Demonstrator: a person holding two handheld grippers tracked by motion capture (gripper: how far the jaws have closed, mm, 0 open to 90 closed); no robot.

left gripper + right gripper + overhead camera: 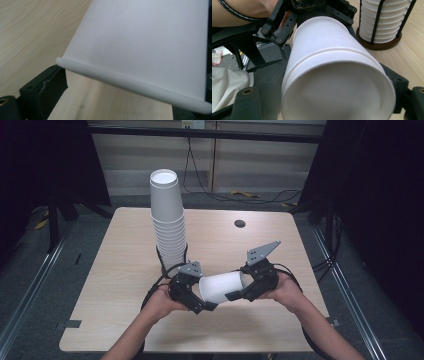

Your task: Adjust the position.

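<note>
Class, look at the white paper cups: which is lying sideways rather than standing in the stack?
The cup held between the left gripper and right gripper. It lies sideways above the table; the others stand nested in the stack.

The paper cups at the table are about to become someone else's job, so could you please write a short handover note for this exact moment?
Left gripper: shut on the rim end of the white cup, held sideways above the table.
Right gripper: shut on the same cup's base end; the right gripper view shows a second rim line, so two nested cups may be held.
Cup stack: upright in its wire holder, behind the grippers.
Done: cup lifted off the table.
Left: probably pulling the nested cups apart, then setting them down.
</note>
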